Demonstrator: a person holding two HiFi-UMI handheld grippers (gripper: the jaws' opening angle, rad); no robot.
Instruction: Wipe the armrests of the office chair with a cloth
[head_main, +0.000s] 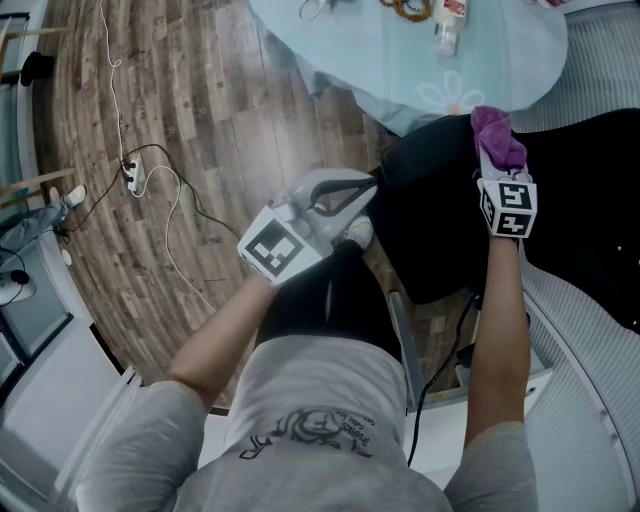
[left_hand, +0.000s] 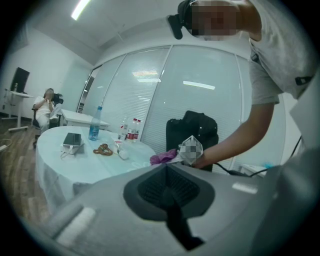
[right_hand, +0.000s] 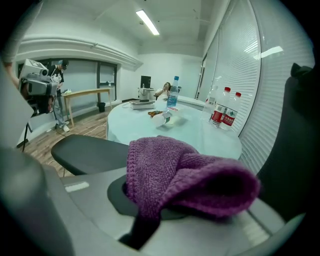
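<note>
Far left: wood floor (head_main: 200, 120), a white cable (head_main: 165, 190) trailing over it.

Toward the middle: left gripper (head_main: 345, 195) (left_hand: 167, 187), raised above the floor just beside the chair (head_main: 440, 230), marker cube turned up. Fingers (left_hand: 150, 190) pressed together, dark pads meeting along a thin seam, nothing between them. Just below its tip in the head view, a white shoe (head_main: 358, 233) and a dark trouser leg.

Top centre: round pale worktop (head_main: 400, 60) carrying small items, among them two red-labelled bottles (right_hand: 222, 112) and a blue one (right_hand: 172, 97). Beyond it in the left gripper view, a seated person (left_hand: 45, 107) at a far desk.

Right of centre: the black chair, pulled near the worktop's edge, its back rising dark at the right edge of the right gripper view and a flat black pad (right_hand: 90, 152) lying to the left of the fingers there.

Right: right gripper (head_main: 500, 180) (right_hand: 147, 207), fingers (right_hand: 117, 197) clamped narrowly on the purple cloth (head_main: 495, 135) (right_hand: 185, 175). Cloth bunched and folded over the fingertips, held above the chair's upper black edge near the worktop; contact with the chair not clear from any view.
</note>
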